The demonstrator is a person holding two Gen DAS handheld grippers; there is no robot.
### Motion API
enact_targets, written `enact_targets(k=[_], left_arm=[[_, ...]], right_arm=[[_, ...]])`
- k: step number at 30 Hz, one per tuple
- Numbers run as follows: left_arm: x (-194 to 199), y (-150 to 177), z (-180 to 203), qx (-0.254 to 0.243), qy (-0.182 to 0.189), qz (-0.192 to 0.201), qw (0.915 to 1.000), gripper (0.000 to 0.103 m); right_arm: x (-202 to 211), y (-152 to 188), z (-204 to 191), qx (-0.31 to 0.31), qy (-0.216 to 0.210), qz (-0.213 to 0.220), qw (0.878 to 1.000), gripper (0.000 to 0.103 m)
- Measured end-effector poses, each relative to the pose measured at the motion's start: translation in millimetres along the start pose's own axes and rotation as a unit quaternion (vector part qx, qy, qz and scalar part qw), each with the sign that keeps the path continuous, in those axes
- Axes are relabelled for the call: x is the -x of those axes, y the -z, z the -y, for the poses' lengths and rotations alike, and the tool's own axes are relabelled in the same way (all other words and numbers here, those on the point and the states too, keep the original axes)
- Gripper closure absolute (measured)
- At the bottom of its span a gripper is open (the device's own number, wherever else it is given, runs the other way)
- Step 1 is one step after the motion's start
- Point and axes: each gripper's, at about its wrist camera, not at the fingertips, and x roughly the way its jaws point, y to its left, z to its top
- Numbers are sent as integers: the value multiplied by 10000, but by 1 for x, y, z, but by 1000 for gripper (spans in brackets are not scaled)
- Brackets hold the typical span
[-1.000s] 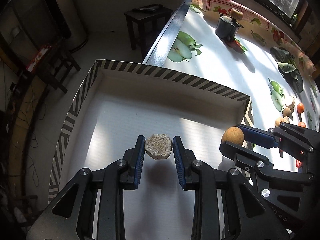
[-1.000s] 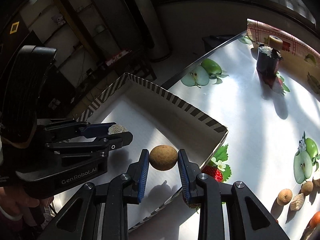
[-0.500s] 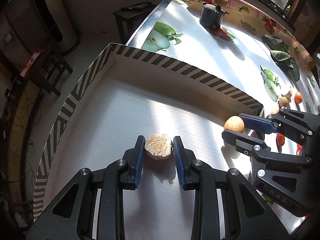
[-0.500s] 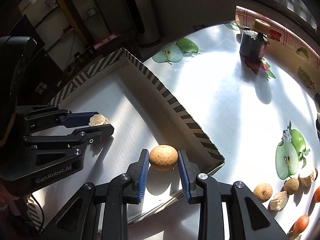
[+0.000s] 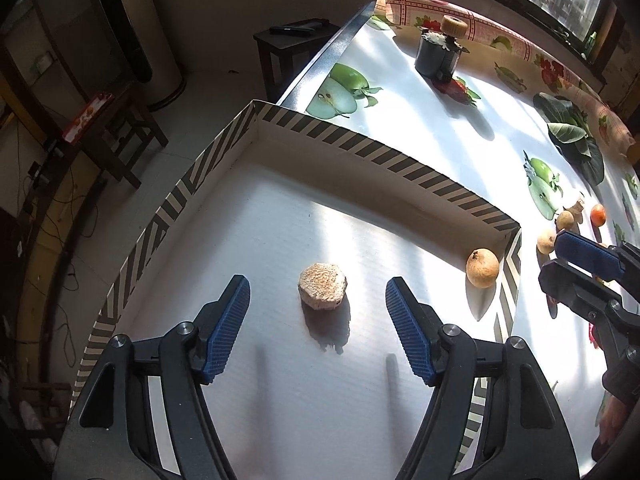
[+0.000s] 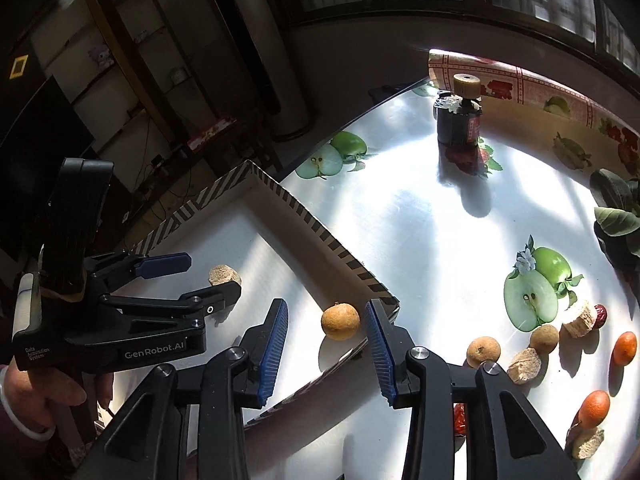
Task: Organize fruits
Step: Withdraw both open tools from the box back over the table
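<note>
A white box with a black-striped rim [image 5: 376, 148] [image 6: 320, 236] stands on the table. A flat beige fruit slice [image 5: 322, 291] [image 6: 224, 275] lies on the box floor. My left gripper [image 5: 318, 328] [image 6: 188, 276] is open around it, not touching. A round tan fruit [image 5: 482, 267] [image 6: 340, 321] lies in the box's right corner. My right gripper [image 6: 326, 340] is open on either side of it; it also shows in the left wrist view [image 5: 576, 264].
Several loose fruits lie on the table to the right: tan round ones [image 6: 483, 353], beige slices [image 6: 524, 365], orange ones [image 6: 624, 347], a red date [image 6: 600, 314]. A dark jar with a cork [image 6: 458, 118] stands at the back. Green leaves [image 6: 618, 216] lie at the far right.
Both grippers opened and let go: the slice and the round fruit now rest on the box floor. Both grippers have pulled back a little.
</note>
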Motion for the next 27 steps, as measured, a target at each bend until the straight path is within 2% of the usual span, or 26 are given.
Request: enact_targets(k=[9,14,21,27], left_arm=[[38,6,45,-241,278,294,9989,32],[48,12,79,-429,587,262,9970,32],[56,23,134,-837,721,224,9936,32],[60,30,170,-1118,785,265,9903,32]], right_arm=[[59,48,30,-474,629,329,9963,61],[87,78,55,-814,887,314,9922,59],[124,113,86,-1173,1195,372,9852,59],[147,135,94,-1276,1389,392,9813,59]])
